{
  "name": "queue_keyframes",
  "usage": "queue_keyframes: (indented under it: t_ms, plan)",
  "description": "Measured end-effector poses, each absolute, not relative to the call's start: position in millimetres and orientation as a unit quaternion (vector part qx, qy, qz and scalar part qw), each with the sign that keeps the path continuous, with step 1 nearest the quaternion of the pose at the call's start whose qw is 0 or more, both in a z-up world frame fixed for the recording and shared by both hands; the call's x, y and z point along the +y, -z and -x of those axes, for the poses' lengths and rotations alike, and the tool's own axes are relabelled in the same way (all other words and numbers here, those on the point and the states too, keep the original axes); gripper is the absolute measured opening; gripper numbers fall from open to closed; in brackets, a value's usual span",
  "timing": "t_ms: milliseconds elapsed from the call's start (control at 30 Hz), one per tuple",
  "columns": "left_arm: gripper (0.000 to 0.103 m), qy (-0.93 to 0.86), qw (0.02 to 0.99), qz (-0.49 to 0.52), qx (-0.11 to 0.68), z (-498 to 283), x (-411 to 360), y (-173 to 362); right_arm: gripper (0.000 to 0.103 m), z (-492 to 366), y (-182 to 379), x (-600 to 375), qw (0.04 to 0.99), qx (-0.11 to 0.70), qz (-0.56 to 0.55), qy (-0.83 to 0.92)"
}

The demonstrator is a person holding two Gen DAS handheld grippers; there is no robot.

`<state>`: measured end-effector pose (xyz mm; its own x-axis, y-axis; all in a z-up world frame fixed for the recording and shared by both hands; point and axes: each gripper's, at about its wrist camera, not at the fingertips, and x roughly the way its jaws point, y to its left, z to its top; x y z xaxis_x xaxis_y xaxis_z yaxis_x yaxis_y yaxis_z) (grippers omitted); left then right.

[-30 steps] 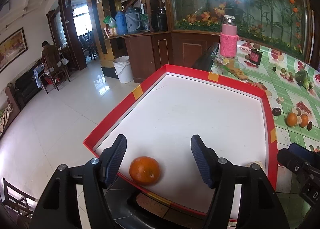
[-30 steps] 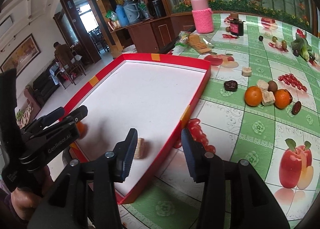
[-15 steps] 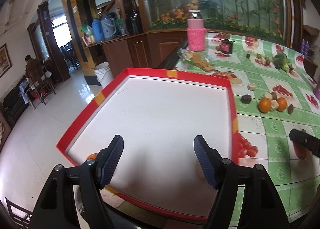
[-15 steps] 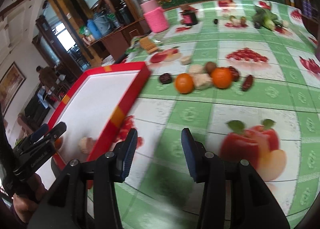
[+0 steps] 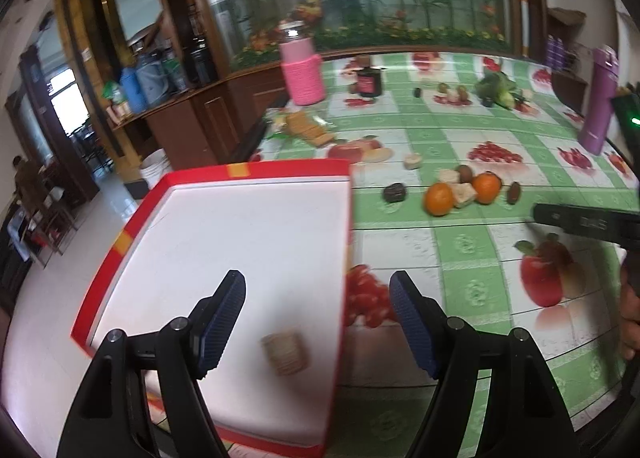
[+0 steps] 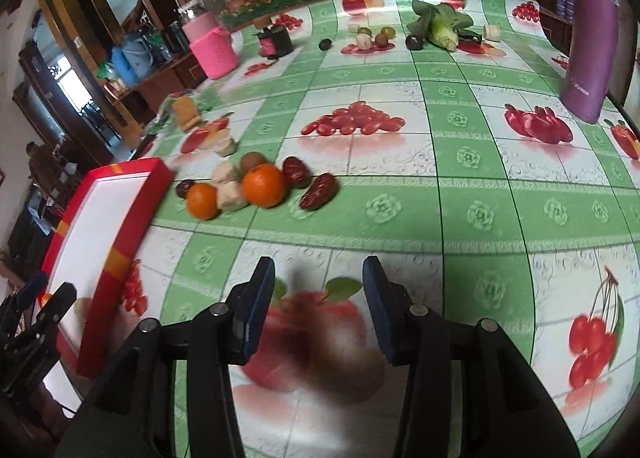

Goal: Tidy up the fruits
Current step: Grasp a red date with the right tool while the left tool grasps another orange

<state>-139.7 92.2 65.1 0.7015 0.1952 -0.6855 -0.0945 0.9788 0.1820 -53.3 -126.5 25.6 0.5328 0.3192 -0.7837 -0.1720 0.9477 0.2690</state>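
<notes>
A red-rimmed tray (image 5: 280, 169) with a white floor lies at the table's left end. A beige cube (image 5: 285, 352) rests in it near the right rim. My left gripper (image 5: 318, 286) hangs open over that rim, apart from the cube. Its fingers (image 6: 44, 310) also show low on the left of the right wrist view, next to a sliver of orange (image 6: 45, 299) in the tray. On the cloth lie two oranges (image 6: 203, 200) (image 6: 263, 185), beige cubes (image 6: 230, 193), a kiwi (image 6: 252, 160) and dates (image 6: 319, 191). My right gripper (image 6: 319, 270) is open and empty above a printed apple, short of that pile.
At the back stand a pink-sleeved jar (image 5: 301, 69), a dark jar (image 6: 276, 41) and leafy greens (image 6: 440, 23) with small fruits. A purple bottle (image 6: 592, 37) stands at the right edge. Crackers (image 5: 310, 127) lie behind the tray. The floor drops away left of it.
My left gripper swung right from the orange at the tray's near corner to its right rim and opened a little. My right gripper left the tray and moved right over the cloth.
</notes>
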Motion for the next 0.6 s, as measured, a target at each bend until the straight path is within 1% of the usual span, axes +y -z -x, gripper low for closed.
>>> queue_keyframes:
  t_ms: [167, 267, 467, 567, 600]
  plan:
    - [0.074, -0.05, 0.913, -0.083, 0.396, 114, 74, -66, 0.048, 26, -18, -124, 0.866, 0.479, -0.07, -0.124]
    - [0.074, -0.037, 0.91, -0.091, 0.403, 97, 67, -64, 0.048, 16, -17, -115, 0.87, 0.474, -0.064, -0.121]
    - [0.074, -0.003, 0.893, -0.078, 0.444, 60, 57, -48, 0.047, 2, -16, -106, 0.876, 0.464, -0.062, -0.113]
    - [0.074, 0.005, 0.883, -0.077, 0.464, 46, 51, -35, 0.041, 1, -15, -103, 0.885, 0.452, -0.04, -0.106]
    - [0.074, 0.008, 0.88, -0.076, 0.469, 42, 49, -32, 0.037, 2, -14, -104, 0.887, 0.448, -0.032, -0.106]
